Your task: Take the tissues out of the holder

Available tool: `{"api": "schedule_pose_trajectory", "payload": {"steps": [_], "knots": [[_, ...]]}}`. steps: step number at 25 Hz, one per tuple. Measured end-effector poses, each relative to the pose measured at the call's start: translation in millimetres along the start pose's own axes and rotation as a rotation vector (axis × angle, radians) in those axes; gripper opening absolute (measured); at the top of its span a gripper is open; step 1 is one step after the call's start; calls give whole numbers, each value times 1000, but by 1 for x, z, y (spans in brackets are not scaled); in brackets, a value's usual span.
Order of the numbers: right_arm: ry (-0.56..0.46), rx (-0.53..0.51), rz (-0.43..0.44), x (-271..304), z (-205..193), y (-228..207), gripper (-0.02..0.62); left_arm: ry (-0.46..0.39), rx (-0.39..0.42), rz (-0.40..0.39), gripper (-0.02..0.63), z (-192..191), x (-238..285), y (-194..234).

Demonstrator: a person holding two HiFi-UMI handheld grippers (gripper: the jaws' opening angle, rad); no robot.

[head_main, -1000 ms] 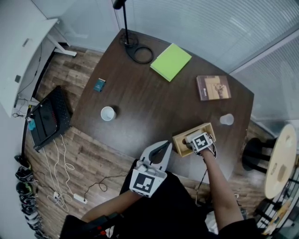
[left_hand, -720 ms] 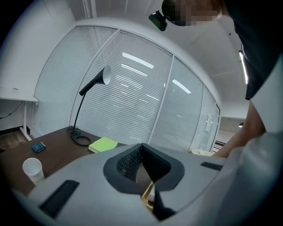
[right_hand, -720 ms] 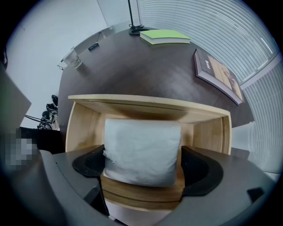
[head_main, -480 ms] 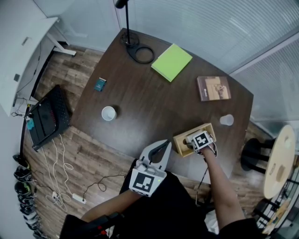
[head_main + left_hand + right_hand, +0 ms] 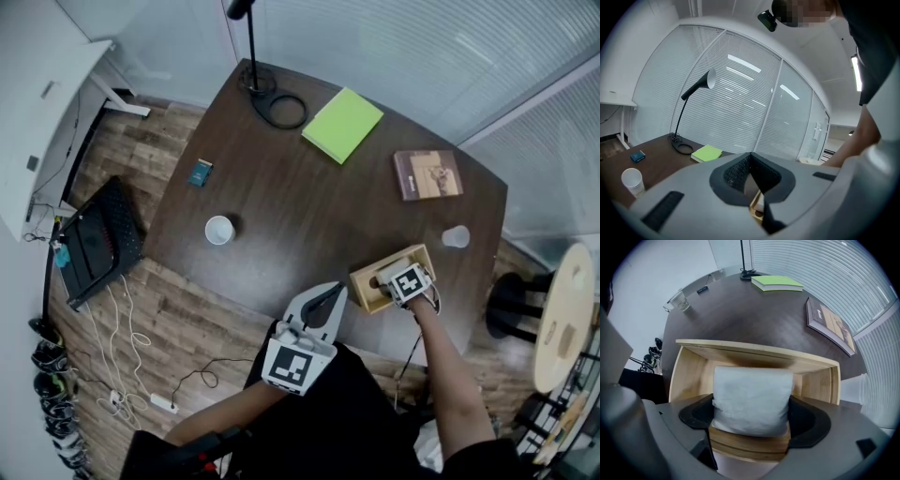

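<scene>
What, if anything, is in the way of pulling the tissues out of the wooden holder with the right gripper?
Nothing visible. The right gripper is shut on the tissue pack, and the wooden holder is open toward the gripper: its walls stand around the pack, with no lid across it.

No word or number can be read in any view. The brown book (image 5: 428,175) at the upper right of the table shows a cover picture, but its print is too small to read. The small blue-green box (image 5: 199,172) at the left is the same. The marker cubes (image 5: 290,366) (image 5: 408,282) carry only black-and-white square patterns, no letters.
</scene>
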State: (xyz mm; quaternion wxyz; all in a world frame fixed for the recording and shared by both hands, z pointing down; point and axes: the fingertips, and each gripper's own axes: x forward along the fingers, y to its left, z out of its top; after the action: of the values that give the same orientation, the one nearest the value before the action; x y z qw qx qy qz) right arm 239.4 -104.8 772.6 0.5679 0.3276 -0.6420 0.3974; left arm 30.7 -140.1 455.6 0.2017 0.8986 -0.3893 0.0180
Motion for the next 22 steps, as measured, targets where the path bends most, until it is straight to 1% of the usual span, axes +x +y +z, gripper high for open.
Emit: {"api": "schedule_pose_trajectory", "payload": {"steps": [5,8,12,15,18,22], "knots": [[-2,-29,-46,-7,-4,-11,472,-8,9,7,0,2,-4,0],[14,-25,-62,-10,-9,-12,467,-9,15,13,0,2,-8,2],[-35,-21,-57,-13,-2,-9,465,-8,18,17,0,1,-13,0],[-44,-3,-85,-19,-6,-10,464,-9,14,9,0,-1,-16,-4],[-116,-7,-114,-31,8,-12,462,-9,13,4,0,-2,-18,-8],[-191,36,-88,-42,13,-8,462,-8,14,2,0,-5,-23,-13]]}}
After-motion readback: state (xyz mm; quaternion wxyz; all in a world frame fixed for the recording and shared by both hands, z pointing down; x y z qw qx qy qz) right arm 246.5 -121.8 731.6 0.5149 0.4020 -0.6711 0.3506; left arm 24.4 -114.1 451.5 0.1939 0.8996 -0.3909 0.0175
